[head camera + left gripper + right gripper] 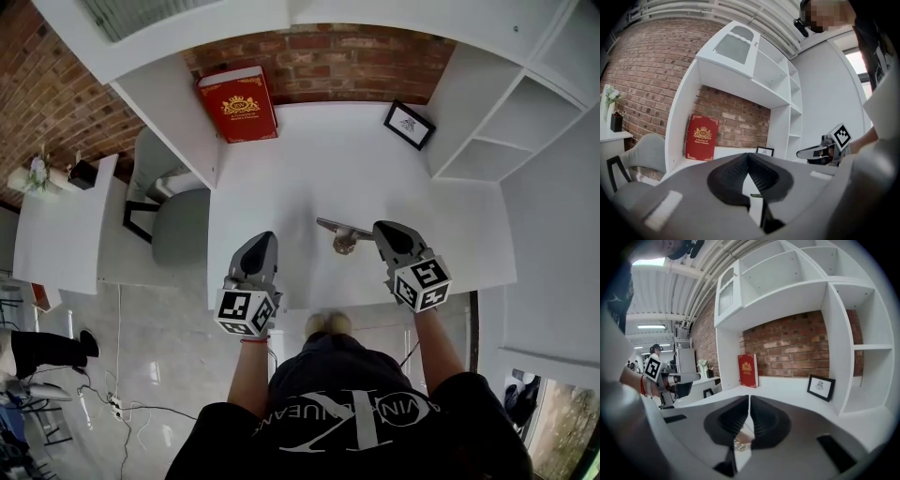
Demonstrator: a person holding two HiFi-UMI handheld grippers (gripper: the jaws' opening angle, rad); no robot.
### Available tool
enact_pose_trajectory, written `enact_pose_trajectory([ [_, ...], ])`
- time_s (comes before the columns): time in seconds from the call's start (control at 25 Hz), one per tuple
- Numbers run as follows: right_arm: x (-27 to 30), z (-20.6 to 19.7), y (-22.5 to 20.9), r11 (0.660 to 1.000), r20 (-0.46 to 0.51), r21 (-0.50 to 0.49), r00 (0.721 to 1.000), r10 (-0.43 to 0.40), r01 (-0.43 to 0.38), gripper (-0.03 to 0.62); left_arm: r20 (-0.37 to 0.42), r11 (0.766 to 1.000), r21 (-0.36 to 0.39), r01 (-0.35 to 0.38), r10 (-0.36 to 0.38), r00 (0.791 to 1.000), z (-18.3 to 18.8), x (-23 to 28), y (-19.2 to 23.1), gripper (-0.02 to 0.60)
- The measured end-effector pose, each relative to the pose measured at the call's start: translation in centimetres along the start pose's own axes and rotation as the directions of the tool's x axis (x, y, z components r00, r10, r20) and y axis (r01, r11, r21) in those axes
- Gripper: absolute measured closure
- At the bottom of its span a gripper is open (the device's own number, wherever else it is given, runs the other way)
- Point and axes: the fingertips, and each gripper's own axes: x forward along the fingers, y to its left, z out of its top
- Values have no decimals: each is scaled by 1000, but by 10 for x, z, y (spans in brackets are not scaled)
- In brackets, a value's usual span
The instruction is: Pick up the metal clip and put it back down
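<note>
Brick wall (328, 56) backs a white desk (309, 169) set between white shelves, with a red book (237, 103) leaning at the back left corner and a small framed picture (409, 124) at the back right. Near the desk's front edge, right of the middle, the right gripper (382, 231) has its jaws closed on the metal clip (343, 236), a bit of metal showing between the pads (757, 420). The left gripper (265, 240) hangs over the front edge, left of the middle, jaws together and empty.
</note>
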Motion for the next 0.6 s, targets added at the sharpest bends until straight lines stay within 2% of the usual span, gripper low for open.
enact_pose_trajectory([
  [0.36,-21,48,-7,999,117,11,992,-39,38,580,75,999,32,13,-16,997,35,7,-3,574],
  [0.6,-30,69,-12,998,167,25,984,-58,55,580,104,999,23,25,-28,994,59,9,-3,574],
])
